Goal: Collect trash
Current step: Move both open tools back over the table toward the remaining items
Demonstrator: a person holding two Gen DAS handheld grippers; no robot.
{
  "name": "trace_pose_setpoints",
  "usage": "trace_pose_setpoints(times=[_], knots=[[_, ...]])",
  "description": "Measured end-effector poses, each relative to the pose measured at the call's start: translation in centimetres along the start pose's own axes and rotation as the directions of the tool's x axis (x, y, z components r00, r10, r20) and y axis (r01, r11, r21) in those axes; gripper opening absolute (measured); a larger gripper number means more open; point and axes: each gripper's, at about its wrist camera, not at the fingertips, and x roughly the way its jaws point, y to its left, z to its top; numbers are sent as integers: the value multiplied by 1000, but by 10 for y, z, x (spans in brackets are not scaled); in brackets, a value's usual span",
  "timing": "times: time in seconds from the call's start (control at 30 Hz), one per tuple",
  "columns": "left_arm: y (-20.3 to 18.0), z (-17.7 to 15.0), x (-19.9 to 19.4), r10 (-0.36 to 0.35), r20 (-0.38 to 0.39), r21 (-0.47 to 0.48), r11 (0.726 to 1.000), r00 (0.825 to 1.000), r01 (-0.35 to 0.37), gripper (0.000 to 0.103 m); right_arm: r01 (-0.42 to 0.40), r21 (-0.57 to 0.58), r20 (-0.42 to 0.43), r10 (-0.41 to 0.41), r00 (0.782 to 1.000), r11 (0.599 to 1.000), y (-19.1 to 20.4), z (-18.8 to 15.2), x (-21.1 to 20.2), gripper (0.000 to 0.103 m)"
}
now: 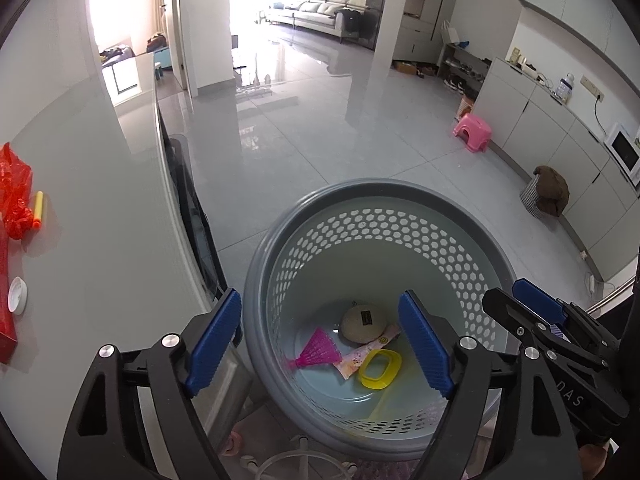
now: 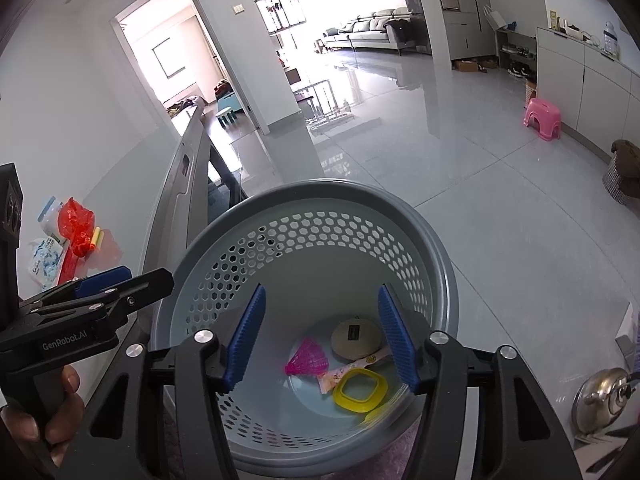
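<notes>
Currently both grippers sit over the grey perforated basket (image 1: 460,240), jaws apart, nothing between them: left gripper (image 1: 320,342), right gripper (image 2: 322,334). Pink shuttlecock (image 2: 308,362), yellow ring (image 2: 360,394), round beige piece (image 2: 356,338) lie on the bottom. Red plastic bag (image 1: 14,192) remains on the table (image 1: 100,200).

"GenRobot.AI" on left hand-held gripper (image 2: 108,280) body; "DAS" on right hand-held gripper (image 1: 516,300) body.

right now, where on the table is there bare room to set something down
The table is bare from the red plastic bag and yellow foam dart across to its edge by the basket, and toward the far end. The near-left part is crowded: bag, dart, white cap, wrappers.
</notes>
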Motion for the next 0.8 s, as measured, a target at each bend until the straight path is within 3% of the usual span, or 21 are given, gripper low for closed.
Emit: trace_pose_setpoints(times=[0.27, 0.47, 0.67, 0.8], knots=[[21, 0, -25, 58, 68, -43, 998, 996, -55, 86, -24, -41, 20, 25, 999, 999, 22, 2, -7, 66], [55, -4, -56, 143, 150, -122, 985, 978, -125, 93, -53, -101, 35, 57, 998, 993, 51, 7, -11, 72], [101, -17, -90, 281, 203, -222, 946, 938, -235, 97, -121, -171, 24, 127, 992, 978, 96, 3, -2, 75], [142, -34, -110, 368, 196, -300, 905, 909, -302, 97, -169, -225, -6, 172, 985, 960, 132, -3, 8, 75]])
